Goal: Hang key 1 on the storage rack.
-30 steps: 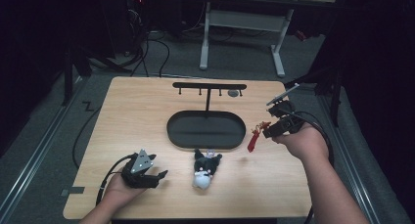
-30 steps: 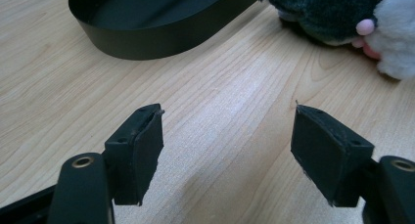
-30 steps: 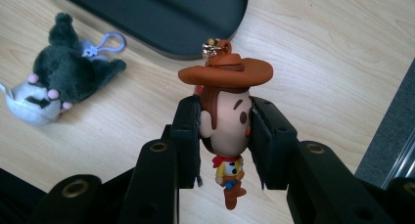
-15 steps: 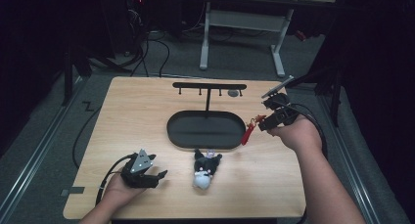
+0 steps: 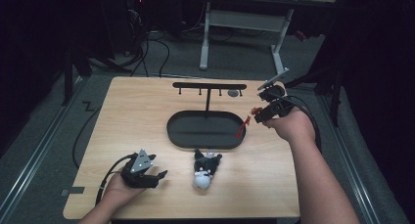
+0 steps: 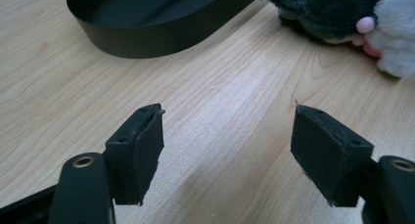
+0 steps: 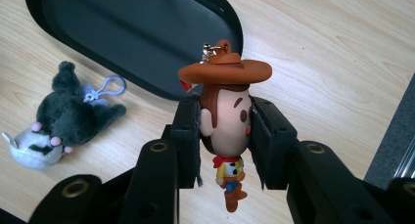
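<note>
A cowboy figure keychain [image 7: 227, 116] with a brown hat hangs between the jaws of my right gripper [image 7: 225, 136], which is shut on its head. In the high view that right gripper [image 5: 259, 114] hovers just off the right end of the black oval tray [image 5: 176, 136], with the cowboy keychain [image 5: 252, 112] and its red strap dangling toward the tray. My left gripper [image 5: 159, 176] rests at the near left of the table, open. In its own view the left gripper [image 6: 227, 145] has only bare wood between its pads.
A black and white plush toy [image 5: 204, 169] with a blue clip lies in front of the tray; the plush [image 7: 68, 121] lies on its side. A black hook rack [image 5: 209, 85] rises from the tray's back, with a small grey item [image 5: 234, 93] under its right end.
My right gripper has carried the cowboy keychain a little up and away from me, toward the rack. The left gripper and the plush have stayed put.
</note>
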A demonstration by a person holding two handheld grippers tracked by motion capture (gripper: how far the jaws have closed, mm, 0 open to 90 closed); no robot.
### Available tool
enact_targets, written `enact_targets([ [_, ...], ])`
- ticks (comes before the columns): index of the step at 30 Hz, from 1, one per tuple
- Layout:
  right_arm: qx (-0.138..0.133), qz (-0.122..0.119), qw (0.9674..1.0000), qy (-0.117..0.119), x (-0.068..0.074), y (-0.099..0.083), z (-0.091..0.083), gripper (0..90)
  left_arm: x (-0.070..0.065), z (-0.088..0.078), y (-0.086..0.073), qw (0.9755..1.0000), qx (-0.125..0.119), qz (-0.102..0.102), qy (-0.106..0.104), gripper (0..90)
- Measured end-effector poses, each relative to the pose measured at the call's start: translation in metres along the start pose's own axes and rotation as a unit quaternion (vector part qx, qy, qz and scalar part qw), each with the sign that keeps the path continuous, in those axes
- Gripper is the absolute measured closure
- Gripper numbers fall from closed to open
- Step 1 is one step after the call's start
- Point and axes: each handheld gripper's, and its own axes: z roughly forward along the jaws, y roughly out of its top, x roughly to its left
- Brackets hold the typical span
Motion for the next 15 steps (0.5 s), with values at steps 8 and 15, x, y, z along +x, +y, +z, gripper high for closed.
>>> enact_targets([
  [8,0.001,0.006,1.0,0.003,-0.004,0.009,0.006,66.5,0.0,0.0,-0.001,1.0,0.0,0.0,0.0,28.4],
  [15,0.001,0.006,1.0,0.002,-0.005,0.018,0.007,66.5,0.001,0.0,-0.001,1.0,0.0,-0.002,0.0,28.5],
])
